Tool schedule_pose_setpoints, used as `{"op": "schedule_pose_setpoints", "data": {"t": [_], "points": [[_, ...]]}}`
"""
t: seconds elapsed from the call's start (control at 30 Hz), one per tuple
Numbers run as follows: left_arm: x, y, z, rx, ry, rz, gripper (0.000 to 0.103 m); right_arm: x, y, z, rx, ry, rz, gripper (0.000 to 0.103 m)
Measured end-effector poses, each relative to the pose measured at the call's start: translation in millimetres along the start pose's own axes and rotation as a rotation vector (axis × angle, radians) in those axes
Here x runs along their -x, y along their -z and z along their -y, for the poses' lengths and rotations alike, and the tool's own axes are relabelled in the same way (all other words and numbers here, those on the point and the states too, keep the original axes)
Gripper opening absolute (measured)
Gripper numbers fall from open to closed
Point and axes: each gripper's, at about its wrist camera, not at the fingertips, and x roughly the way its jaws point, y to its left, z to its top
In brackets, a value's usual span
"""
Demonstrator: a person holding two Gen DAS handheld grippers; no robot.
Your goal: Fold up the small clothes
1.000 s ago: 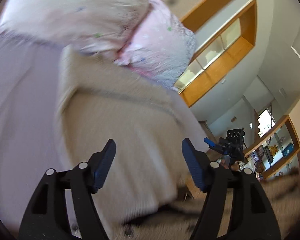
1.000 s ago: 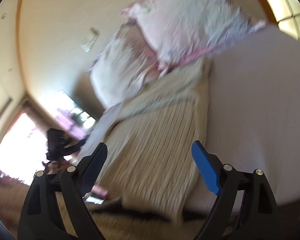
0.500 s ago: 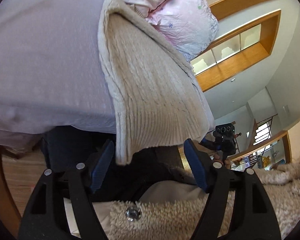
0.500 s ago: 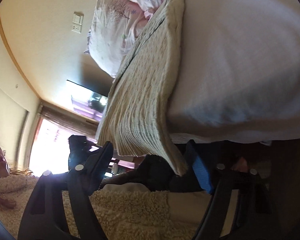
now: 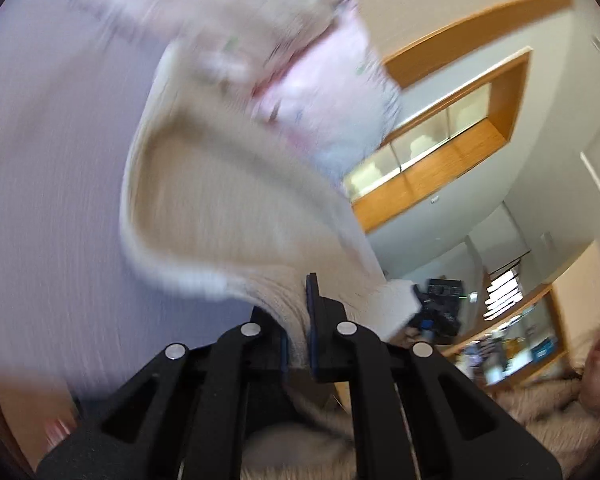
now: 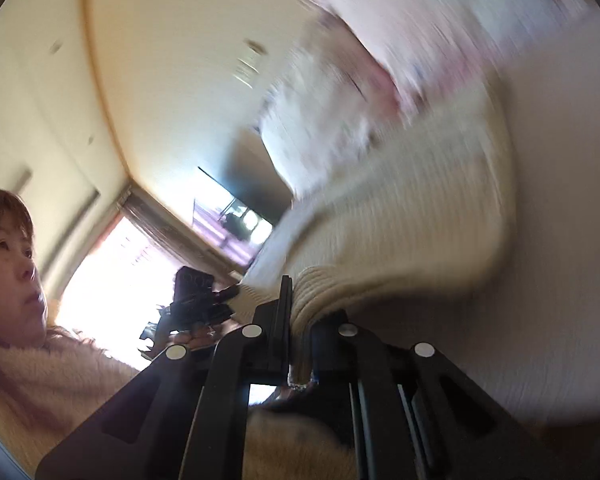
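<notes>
A cream ribbed knit sweater (image 5: 228, 200) lies on a pale lilac bed (image 5: 48, 184). My left gripper (image 5: 298, 320) is shut on the sweater's near hem and lifts it, so the knit curls up into a loop. My right gripper (image 6: 300, 320) is shut on the other corner of the same hem; the sweater (image 6: 412, 220) arches up from the bed (image 6: 520, 300) in that view too. Each gripper shows in the other's view, the right one (image 5: 436, 312) and the left one (image 6: 196, 296). Both views are blurred by motion.
Pink and white pillows (image 5: 300, 60) lie at the head of the bed, touching the sweater's far end; they also show in the right wrist view (image 6: 380, 92). The person's face (image 6: 12, 252) and fleece top are close by. A wooden-framed wall opening (image 5: 452, 128) stands to the right.
Both grippers have closed on the sweater's hanging hem and raised it up over the bed. Half a second ago they were open below the bed edge.
</notes>
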Motion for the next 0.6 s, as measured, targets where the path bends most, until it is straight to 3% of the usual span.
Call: {"op": "schedule_pose_setpoints", "data": {"t": [0.1,0.17,0.27,0.33,0.37,0.4,0.43,0.47,0.5,0.53,0.6], "points": [[-15.2,-65.4,6.1,-0.08,-0.073,0.093,0.007,-25.6,-65.2,6.7,0.053,0.082,0.087,0.007],[-34.6,-107.6,-2.1,-0.077,-0.118,0.142,0.007,-50.0,-103.5,26.0,0.042,0.161,0.131,0.007],[-79.1,-164.8,-23.5,-0.045,-0.224,0.189,0.007,-90.2,-142.7,76.4,-0.066,0.34,0.177,0.008],[-110.6,-189.5,-48.6,-0.008,-0.303,0.166,0.01,-116.2,-154.0,114.4,-0.178,0.472,0.128,0.012],[-122.6,-196.3,-61.0,0.024,-0.33,0.137,0.011,-132.8,-155.5,139.4,-0.262,0.571,0.061,0.024],[-129.7,-199.4,-73.2,0.079,-0.355,0.115,0.016,-134.3,-153.1,146.3,-0.29,0.603,0.047,0.04],[-129.7,-198.2,-79.9,0.121,-0.343,0.109,0.029,-131.6,-149.2,151.7,-0.322,0.617,0.055,0.049],[-123.4,-195.1,-85.8,0.143,-0.312,0.114,0.038,-124.4,-145.8,151.1,-0.318,0.592,0.086,0.071],[-112.9,-190.7,-86.0,0.141,-0.296,0.138,0.057,-116.2,-144.1,146.6,-0.293,0.561,0.132,0.091],[-105.2,-187.8,-84.5,0.127,-0.307,0.151,0.065,-107.5,-142.1,141.2,-0.263,0.536,0.179,0.095],[-94.8,-183.8,-86.2,0.106,-0.318,0.132,0.065,-88.6,-136.6,136.1,-0.226,0.466,0.269,0.097]]}}
